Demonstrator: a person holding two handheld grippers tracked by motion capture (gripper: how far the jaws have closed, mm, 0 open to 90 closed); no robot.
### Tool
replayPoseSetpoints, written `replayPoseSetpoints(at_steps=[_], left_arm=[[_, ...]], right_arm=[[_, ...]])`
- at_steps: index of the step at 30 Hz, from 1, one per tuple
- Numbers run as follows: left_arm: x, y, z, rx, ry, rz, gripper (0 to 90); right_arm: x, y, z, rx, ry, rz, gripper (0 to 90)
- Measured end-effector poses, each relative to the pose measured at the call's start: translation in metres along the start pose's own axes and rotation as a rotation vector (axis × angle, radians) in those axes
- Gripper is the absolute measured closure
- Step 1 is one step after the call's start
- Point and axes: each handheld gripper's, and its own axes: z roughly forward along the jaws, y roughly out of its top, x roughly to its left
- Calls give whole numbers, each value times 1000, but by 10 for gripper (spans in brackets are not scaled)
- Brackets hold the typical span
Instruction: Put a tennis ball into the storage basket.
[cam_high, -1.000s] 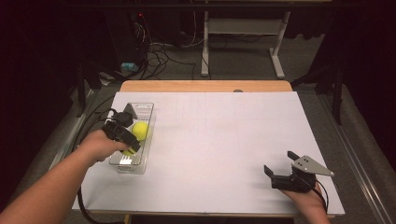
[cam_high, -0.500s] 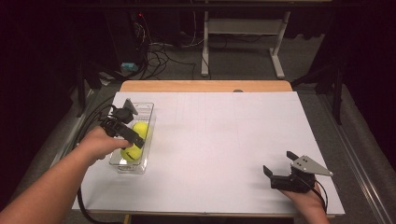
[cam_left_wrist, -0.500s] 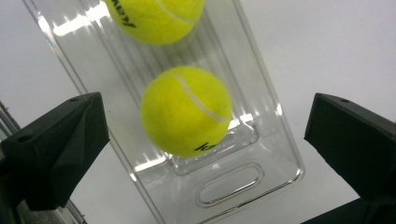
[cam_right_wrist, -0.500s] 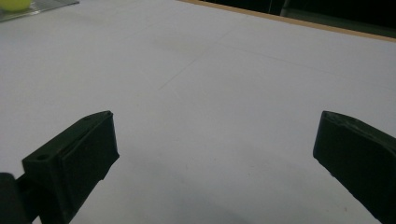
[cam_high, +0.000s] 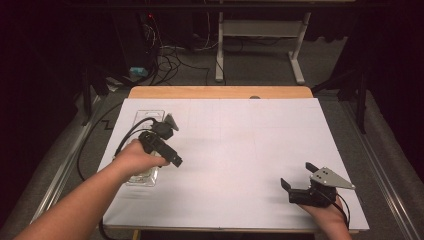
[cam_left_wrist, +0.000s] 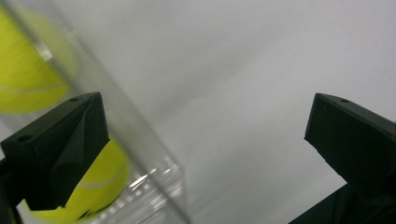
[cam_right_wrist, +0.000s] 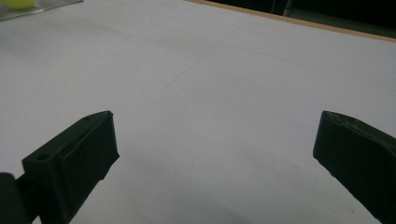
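L tool (cam_left_wrist: 201, 154) view: two tennis balls (cam_left_wrist: 28, 70) in clear bin (cam_left_wrist: 154, 172).

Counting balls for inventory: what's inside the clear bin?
The left gripper view shows two yellow tennis balls inside the clear bin. A claw jaw covers part of the nearer one; any more are hidden.

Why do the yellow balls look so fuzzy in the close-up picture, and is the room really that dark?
In the left gripper view the tennis balls sit very near the lens behind the clear container wall, so they blur. In the high view the white table is brightly lit while the surroundings fall nearly black.
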Motion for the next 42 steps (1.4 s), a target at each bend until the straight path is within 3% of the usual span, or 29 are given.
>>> replayPoseSetpoints(at_steps=[4,9,13,17,19,21,27,33,38,42], left_arm=[[-22,10,8,-29,-15,50,6],[-37,13,24,-51,-29,93,6],[-41,11,38,-59,-23,105,7],[-46,2,51,-117,-5,106,10],[-47,-3,58,-155,-22,94,11],[-48,-11,65,-217,-20,84,11],[-48,-31,79,-378,-66,44,14],[-44,-46,88,-578,-89,11,16],[-41,-55,94,-729,-82,20,11],[-40,-66,91,-858,-80,70,5]], right_arm=[[1,0,0,2,5,-3,0],[1,0,-1,-1,7,-1,0],[2,0,-1,-3,9,-2,0],[2,1,-1,-2,10,-3,0],[2,1,-1,-2,11,-2,0],[2,1,-1,-2,12,-3,0],[5,1,-1,-4,20,-4,0],[9,3,-1,-13,33,-6,0],[15,6,-2,-30,47,-6,0],[19,7,-4,-46,56,1,0]])
